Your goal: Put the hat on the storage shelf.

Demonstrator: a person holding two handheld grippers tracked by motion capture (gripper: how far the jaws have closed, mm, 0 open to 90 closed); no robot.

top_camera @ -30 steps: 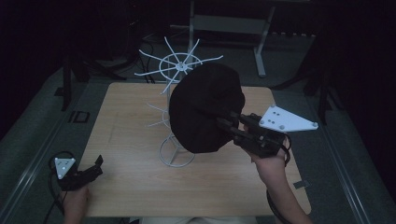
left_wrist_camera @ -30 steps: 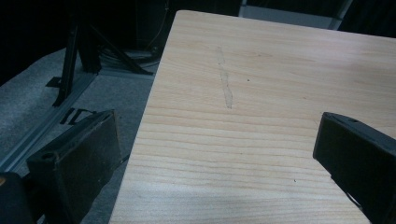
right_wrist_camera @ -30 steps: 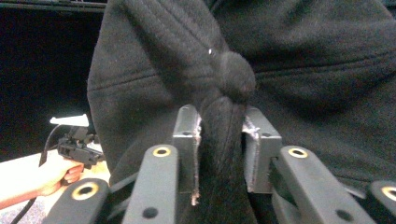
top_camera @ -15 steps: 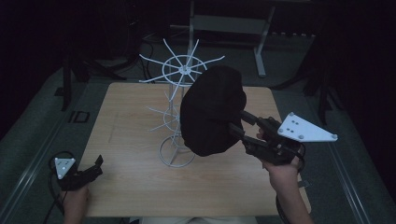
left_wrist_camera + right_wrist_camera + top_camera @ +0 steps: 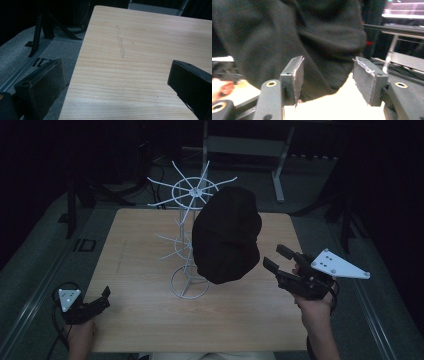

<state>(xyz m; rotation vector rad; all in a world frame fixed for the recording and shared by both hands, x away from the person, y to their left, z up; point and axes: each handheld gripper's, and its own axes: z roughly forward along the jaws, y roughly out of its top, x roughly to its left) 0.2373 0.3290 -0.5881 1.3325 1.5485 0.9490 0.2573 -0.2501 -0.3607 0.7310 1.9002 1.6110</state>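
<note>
A black hat (image 5: pixel 227 235) hangs from the upper arms of a white wire rack (image 5: pixel 192 192), which stands on the wooden table (image 5: pixel 135 270). Just right of the hat's lower edge, my right gripper (image 5: pixel 274 257) is open, with a gap between it and the cloth. In the right gripper view, the hat (image 5: pixel 287 32) hangs close beyond the gripper (image 5: pixel 328 62), whose jaws are spread with nothing between them. My left gripper (image 5: pixel 104 297) rests open at the table's near left corner. In the left gripper view, that gripper (image 5: pixel 115 67) stands wide over bare wood (image 5: pixel 140 37).
The rack's round base ring (image 5: pixel 190 282) sits mid-table, and lower wire arms (image 5: pixel 172 245) stick out to the left. Behind the table are a metal frame (image 5: pixel 280 165) and dark stand legs (image 5: pixel 75 205). Grey floor with a rail (image 5: pixel 15 80) runs along the left.
My right gripper opened, let go of the hat and drew back to the right. The hat now hangs on the rack. The left gripper stayed put.
</note>
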